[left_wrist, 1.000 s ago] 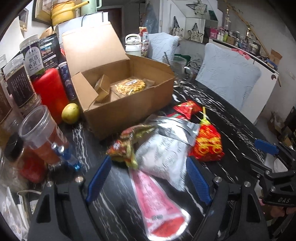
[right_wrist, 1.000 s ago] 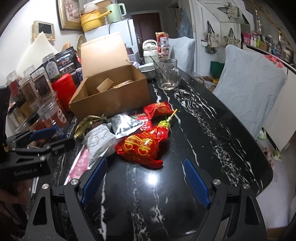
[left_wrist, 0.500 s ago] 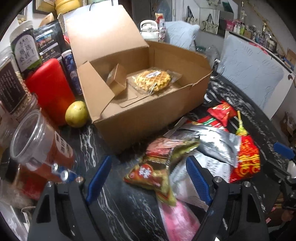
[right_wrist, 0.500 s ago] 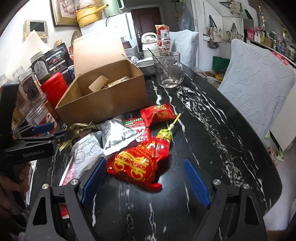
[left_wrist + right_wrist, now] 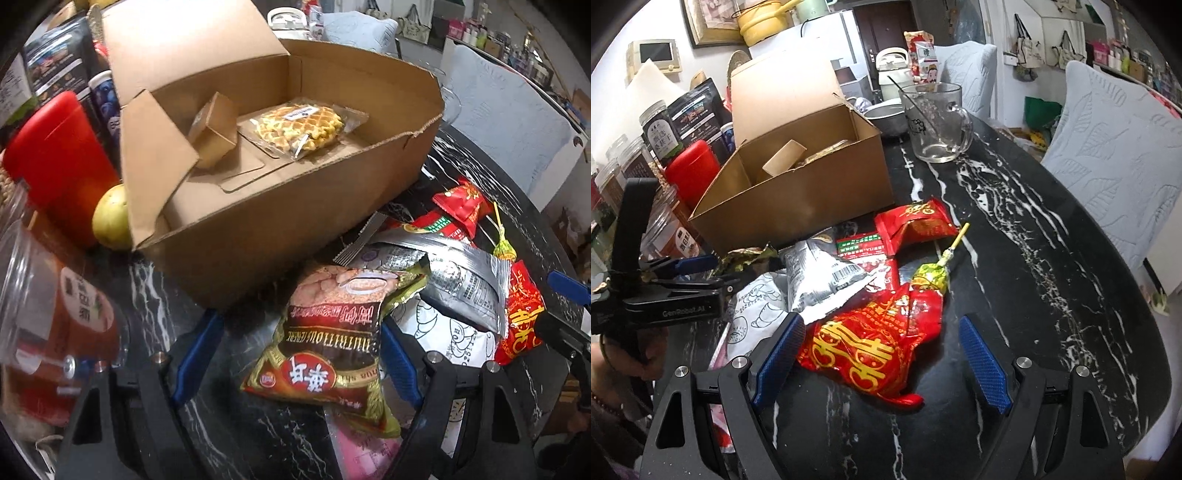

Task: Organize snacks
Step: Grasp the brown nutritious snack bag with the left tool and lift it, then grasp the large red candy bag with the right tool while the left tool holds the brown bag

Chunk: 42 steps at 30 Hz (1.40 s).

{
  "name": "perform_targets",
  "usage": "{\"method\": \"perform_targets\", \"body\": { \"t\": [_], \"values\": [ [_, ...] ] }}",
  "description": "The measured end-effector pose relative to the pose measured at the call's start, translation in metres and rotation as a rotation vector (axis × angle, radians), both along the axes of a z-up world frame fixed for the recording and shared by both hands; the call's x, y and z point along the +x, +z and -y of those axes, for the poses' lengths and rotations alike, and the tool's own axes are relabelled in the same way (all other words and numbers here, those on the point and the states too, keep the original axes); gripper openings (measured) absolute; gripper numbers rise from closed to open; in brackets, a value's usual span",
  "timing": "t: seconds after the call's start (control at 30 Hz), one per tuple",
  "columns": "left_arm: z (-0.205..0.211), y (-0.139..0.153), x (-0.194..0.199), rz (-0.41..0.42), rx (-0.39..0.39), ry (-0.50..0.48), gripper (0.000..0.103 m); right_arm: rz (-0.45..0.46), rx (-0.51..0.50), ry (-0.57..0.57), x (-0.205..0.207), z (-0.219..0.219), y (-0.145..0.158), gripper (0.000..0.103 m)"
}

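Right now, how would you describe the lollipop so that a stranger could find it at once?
Start at the open cardboard box on the black marble table. In front of it lies a heap of snack bags; the lollipop rests at its right edge, touching the big red bag. Only it has a thin yellow stick and green-yellow wrapper.

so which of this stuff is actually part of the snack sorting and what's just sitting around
Part of the job:
- cardboard box with waffle pack
- brown cereal packet
- silver packet
- big red packet
- small red packet
- lollipop

Just lying about:
- glass mug
- red canister
- pear
- plastic cup
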<state>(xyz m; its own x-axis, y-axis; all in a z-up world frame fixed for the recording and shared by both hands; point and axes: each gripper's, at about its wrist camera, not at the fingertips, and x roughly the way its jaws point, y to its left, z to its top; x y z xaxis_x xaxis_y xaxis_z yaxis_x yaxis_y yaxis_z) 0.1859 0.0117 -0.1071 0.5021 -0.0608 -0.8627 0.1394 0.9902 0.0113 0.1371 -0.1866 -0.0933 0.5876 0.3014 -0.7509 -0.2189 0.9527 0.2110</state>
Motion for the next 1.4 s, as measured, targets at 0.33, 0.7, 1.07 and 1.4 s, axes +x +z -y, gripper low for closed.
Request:
{"method": "perform_targets", "body": {
  "t": [0.33, 0.7, 1.07, 1.4],
  "values": [
    [0.007, -0.012, 0.003, -0.04, -0.024, -0.067, 0.051, -0.043, 0.02, -0.013, 0.005, 0.002, -0.007, 0.086],
    [-0.001, 0.011, -0.018, 0.003, -0.072, -0.047, 0.04, -0.105, 0.038, -0.024, 0.006, 0.002, -0.017, 0.089],
    [-0.007, 0.03, -0.04, 0.038, -0.088, -0.033, 0.04, -0.166, 0.061, -0.032, 0.015, -0.011, -0.032, 0.102],
    [-0.008, 0.025, -0.045, 0.032, -0.104, -0.034, 0.04, -0.129, 0.052, -0.071, 0.008, -0.008, -0.031, 0.092]
  ]
}}
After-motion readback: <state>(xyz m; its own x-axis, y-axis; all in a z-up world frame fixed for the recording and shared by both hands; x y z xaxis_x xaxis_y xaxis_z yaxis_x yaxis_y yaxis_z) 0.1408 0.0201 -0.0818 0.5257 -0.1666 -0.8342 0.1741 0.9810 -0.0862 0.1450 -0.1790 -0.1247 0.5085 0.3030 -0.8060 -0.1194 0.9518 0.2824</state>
